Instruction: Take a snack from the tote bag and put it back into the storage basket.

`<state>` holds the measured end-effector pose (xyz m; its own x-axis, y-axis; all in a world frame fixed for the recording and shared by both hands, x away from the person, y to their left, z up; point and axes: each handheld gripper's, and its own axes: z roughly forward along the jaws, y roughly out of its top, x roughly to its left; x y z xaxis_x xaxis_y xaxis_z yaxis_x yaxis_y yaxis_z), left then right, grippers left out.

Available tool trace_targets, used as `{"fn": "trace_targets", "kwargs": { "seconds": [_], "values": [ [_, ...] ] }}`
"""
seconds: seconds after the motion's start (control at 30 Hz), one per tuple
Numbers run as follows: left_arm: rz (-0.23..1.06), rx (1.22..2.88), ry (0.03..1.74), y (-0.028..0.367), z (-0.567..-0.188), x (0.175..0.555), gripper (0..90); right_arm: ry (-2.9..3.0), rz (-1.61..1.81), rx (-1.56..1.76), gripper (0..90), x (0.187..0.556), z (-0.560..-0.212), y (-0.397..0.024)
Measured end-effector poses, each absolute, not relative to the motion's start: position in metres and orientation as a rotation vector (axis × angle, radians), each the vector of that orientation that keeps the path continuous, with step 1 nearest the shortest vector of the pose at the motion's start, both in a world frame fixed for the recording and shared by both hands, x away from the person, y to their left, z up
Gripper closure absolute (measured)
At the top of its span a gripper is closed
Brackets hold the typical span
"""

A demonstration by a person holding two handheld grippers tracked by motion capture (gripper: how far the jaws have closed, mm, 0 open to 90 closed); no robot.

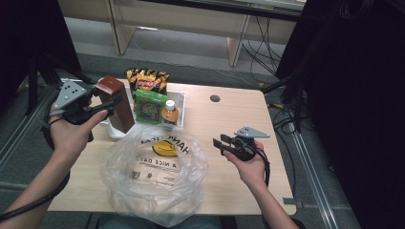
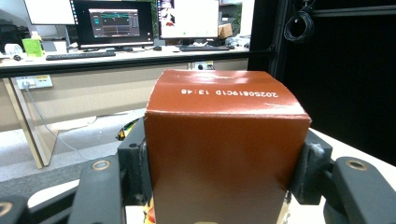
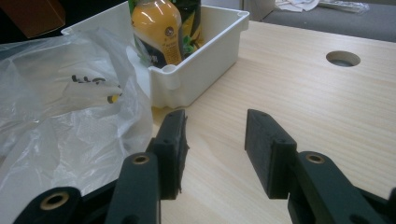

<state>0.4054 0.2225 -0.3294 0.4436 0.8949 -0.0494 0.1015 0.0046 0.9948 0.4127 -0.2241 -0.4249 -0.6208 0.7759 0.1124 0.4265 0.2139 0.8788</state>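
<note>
A tall brown carton [image 1: 119, 102] hangs above the left end of the white bin [image 1: 116, 130], and my left gripper [image 1: 114, 101] is shut on it. In the left gripper view the brown carton [image 2: 224, 149] sits squeezed between both pads [image 2: 137, 163], its printed top facing the camera. My right gripper [image 1: 220, 143] hovers open over the bare table to the right of the clear plastic bag [image 1: 153, 176]. Its jaws in the right gripper view [image 3: 214, 154] have nothing between them. The bin [image 3: 196, 74] holds an orange drink bottle [image 3: 156, 30] and a green packet [image 1: 150, 107].
An orange snack bag [image 1: 147, 78] lies behind the bin. The crumpled plastic bag [image 3: 60, 126] spreads over the table's front middle. A round cable hole [image 1: 215, 98] marks the wooden table top [image 1: 239, 114]. Dark stands and cables flank both sides.
</note>
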Motion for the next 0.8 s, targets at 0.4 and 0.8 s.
{"fn": "trace_targets", "kwargs": {
  "seconds": [0.4, 0.8],
  "values": [
    [0.81, 1.448, 0.963, 0.222, -0.338, 0.417, 37.8, 2.148, 1.386, 1.169, 59.1, 0.411, -0.425, -0.222],
    [0.829, 1.455, 0.981, 0.221, -0.349, 0.432, 37.7, 2.164, 1.368, 1.141, 59.1, 0.412, -0.425, -0.224]
  ]
}}
